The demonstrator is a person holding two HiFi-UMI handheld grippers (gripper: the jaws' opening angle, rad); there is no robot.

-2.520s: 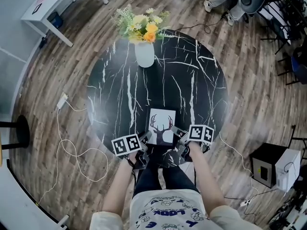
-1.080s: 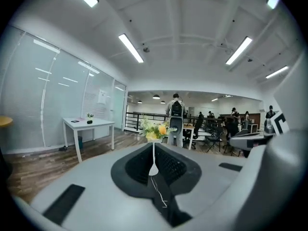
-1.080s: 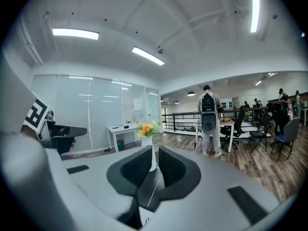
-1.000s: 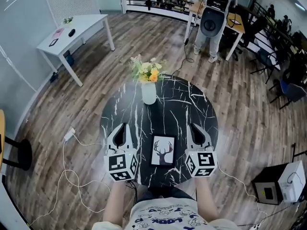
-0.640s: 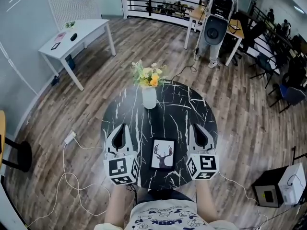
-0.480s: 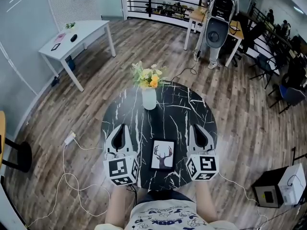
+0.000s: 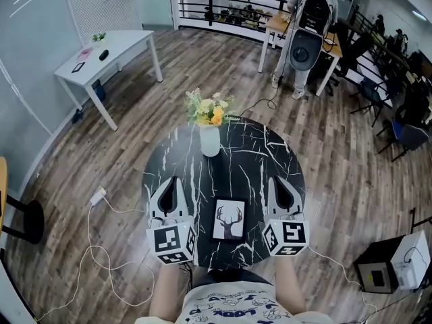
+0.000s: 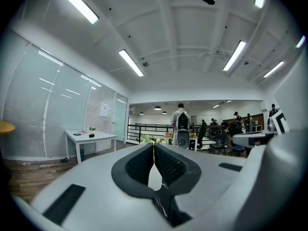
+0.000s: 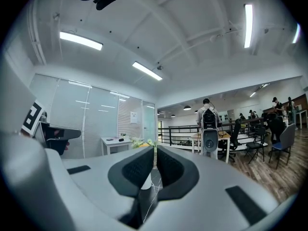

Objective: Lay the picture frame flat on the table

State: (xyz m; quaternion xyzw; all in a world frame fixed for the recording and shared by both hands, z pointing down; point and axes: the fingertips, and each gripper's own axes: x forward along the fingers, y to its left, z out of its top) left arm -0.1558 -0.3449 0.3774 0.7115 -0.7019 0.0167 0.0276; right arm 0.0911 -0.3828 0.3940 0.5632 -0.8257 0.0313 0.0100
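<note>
Table (image 7: 251, 169) of black marble, plank floor (image 7: 202, 66)

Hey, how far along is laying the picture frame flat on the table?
Done: the black-edged deer-print picture frame lies flat, face up, on the round black marble table. In hand: nothing; the left gripper and right gripper are shut and empty on either side of it, the right's jaws having just closed. Left: apparently nothing.
</note>
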